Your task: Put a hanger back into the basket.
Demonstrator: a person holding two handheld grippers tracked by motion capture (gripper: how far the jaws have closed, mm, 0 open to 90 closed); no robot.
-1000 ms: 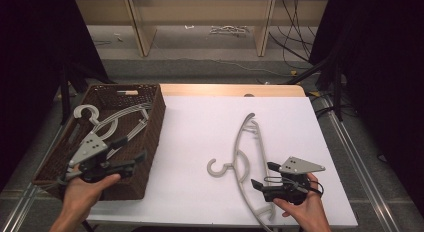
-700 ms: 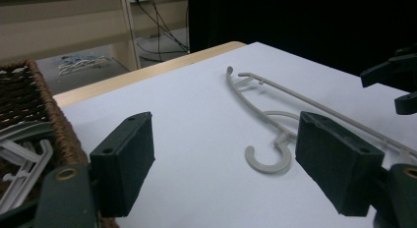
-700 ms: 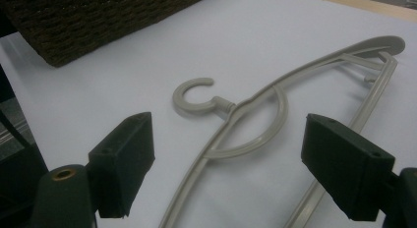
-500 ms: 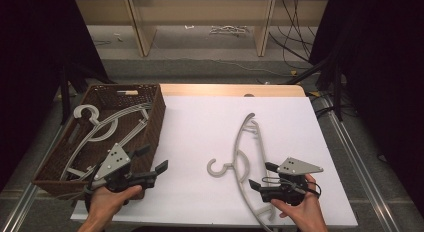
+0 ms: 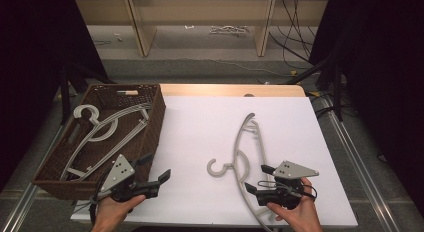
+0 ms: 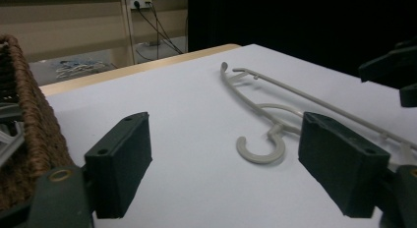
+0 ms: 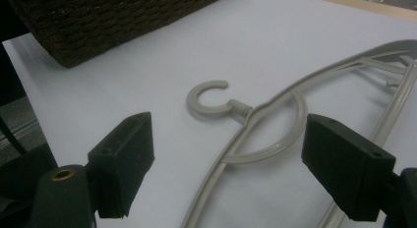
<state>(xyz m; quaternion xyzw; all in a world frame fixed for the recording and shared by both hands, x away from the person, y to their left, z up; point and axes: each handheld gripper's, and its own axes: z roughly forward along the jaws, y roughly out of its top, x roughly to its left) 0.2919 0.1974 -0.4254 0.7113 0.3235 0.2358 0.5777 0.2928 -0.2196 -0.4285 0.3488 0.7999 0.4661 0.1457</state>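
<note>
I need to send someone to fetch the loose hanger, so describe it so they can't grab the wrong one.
Start at the white tabletop, right of the brown wicker basket. The grey plastic hanger lies flat there, hook towards the basket. Unlike the hangers in the basket, it lies alone on bare table.

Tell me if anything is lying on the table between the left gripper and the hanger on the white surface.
Nothing visible does. The left gripper is open by the basket, and bare white table runs from it to the hanger.
</note>
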